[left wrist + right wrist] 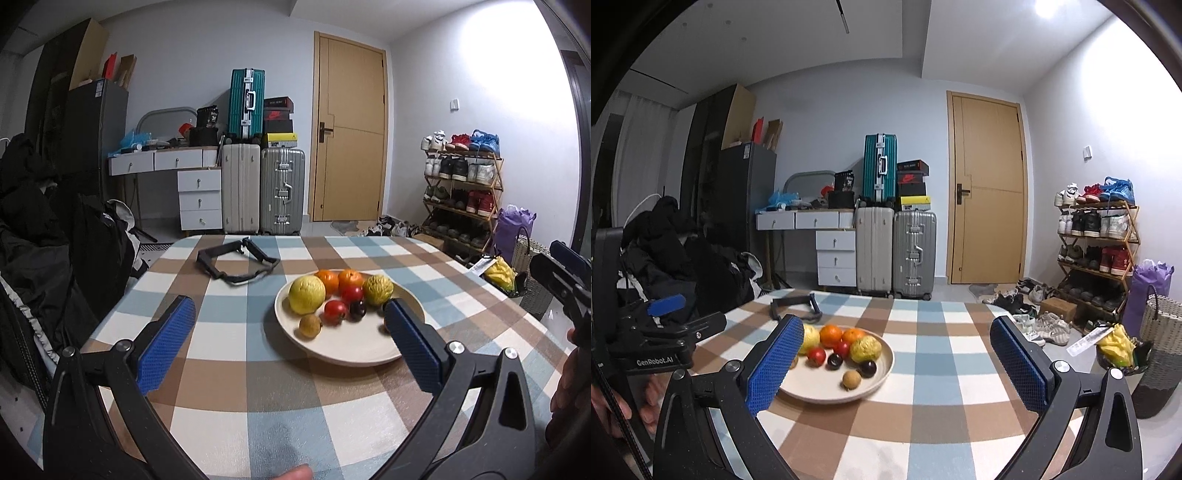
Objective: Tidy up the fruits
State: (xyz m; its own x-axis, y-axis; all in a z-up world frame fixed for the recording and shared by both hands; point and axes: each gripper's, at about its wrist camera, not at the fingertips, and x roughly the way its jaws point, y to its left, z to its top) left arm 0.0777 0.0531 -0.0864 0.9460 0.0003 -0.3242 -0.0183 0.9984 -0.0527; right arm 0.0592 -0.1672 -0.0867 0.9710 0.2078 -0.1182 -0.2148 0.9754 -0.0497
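A cream plate point(354, 354) is set on a checked tablecloth point(258, 387) toward the right half of the table, and all the fruit is gathered on it. At the far rim two oranges point(338, 280) are flanked by a smooth yellow fruit point(306, 295) on the left and a wrinkled yellow fruit point(378, 290) on the right. In front of these lie two red fruits point(343, 302), a dark plum point(357, 310) and a small brown fruit point(309, 325); a second plum point(868, 368) and the brown fruit point(850, 379) are seen more clearly from the right wrist camera. The left gripper point(291, 319) is held with its blue-padded fingers spread wide and nothing between them, the right-hand finger overlapping the plate's near right edge in the view. The right gripper point(897, 338) is likewise spread wide and empty, hanging above the cloth, with its left finger in front of the plate's left rim. A black strap point(236, 264) lies on the cloth beyond the plate. Suitcases point(282, 192), a wooden door point(351, 129) and a shoe rack point(461, 192) stand behind the table.
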